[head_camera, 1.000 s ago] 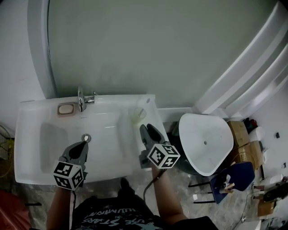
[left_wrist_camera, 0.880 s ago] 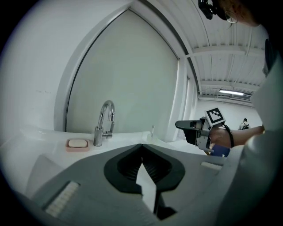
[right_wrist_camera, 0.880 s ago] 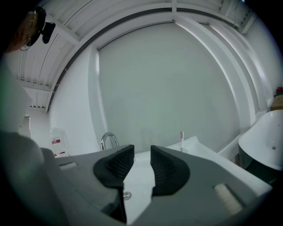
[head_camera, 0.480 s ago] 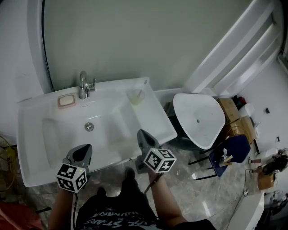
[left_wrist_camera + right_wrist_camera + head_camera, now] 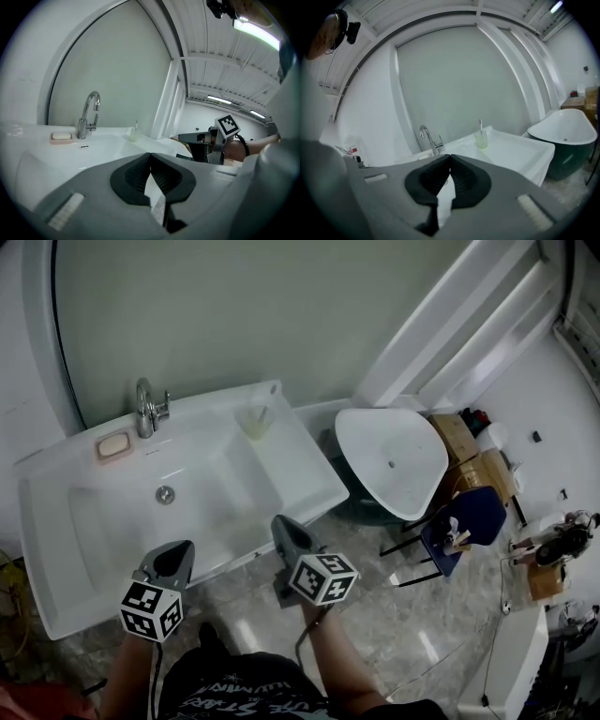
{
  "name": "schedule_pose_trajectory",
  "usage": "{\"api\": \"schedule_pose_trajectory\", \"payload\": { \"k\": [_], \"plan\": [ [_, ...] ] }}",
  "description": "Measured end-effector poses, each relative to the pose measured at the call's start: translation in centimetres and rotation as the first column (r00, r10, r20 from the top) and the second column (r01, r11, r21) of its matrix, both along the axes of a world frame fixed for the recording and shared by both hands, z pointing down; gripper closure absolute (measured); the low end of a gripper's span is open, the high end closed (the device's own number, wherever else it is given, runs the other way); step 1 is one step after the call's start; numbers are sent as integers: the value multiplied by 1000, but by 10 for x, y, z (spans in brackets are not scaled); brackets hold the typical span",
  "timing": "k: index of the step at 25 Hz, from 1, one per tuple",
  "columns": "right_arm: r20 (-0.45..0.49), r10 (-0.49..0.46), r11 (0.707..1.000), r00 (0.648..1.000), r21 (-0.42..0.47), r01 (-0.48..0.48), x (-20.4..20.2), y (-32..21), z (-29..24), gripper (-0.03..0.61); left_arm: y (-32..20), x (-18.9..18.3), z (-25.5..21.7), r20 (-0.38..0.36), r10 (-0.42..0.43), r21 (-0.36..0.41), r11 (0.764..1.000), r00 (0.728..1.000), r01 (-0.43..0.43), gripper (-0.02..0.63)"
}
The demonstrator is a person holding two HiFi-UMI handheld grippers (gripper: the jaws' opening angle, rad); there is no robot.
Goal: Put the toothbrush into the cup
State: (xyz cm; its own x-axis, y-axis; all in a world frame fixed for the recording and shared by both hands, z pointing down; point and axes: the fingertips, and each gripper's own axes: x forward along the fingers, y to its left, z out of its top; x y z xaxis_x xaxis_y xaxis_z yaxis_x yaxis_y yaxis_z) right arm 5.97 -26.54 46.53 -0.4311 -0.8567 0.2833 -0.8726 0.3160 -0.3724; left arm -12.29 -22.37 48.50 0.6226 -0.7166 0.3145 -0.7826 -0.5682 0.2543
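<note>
A pale green cup (image 5: 254, 422) stands on the back right corner of the white sink (image 5: 300, 474), and a white toothbrush (image 5: 263, 414) stands upright in it. The right gripper view shows the same cup (image 5: 481, 139) and toothbrush (image 5: 480, 124) far ahead. My left gripper (image 5: 177, 549) is shut and empty over the sink's front rim. My right gripper (image 5: 279, 520) is shut and empty, off the sink's front edge above the floor. In both gripper views the jaw tips meet with nothing between them, for the left gripper (image 5: 150, 155) and the right gripper (image 5: 449, 157).
A chrome faucet (image 5: 145, 407) and a pink soap dish (image 5: 113, 445) sit at the sink's back left. A white freestanding tub (image 5: 392, 460) stands to the right, with a blue chair (image 5: 464, 521) and boxes (image 5: 457, 435) beyond. Marble floor lies below the grippers.
Both grippers have drawn back from the sink toward the person. The right gripper's jaws, open a second ago near the cup, are now closed with nothing in them.
</note>
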Motion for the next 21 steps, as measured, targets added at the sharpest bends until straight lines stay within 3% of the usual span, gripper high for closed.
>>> {"api": "schedule_pose_trajectory", "payload": {
  "k": [13, 21],
  "plan": [
    [17, -7, 1000, 1000, 4, 7, 28, 53, 2, 574, 39, 32, -2, 11, 7, 2, 1000, 1000, -7, 603],
    [36, -30, 999, 999, 19, 29, 53, 101, -5, 574, 89, 64, -5, 32, 8, -1, 1000, 999, -8, 604]
  ]
}}
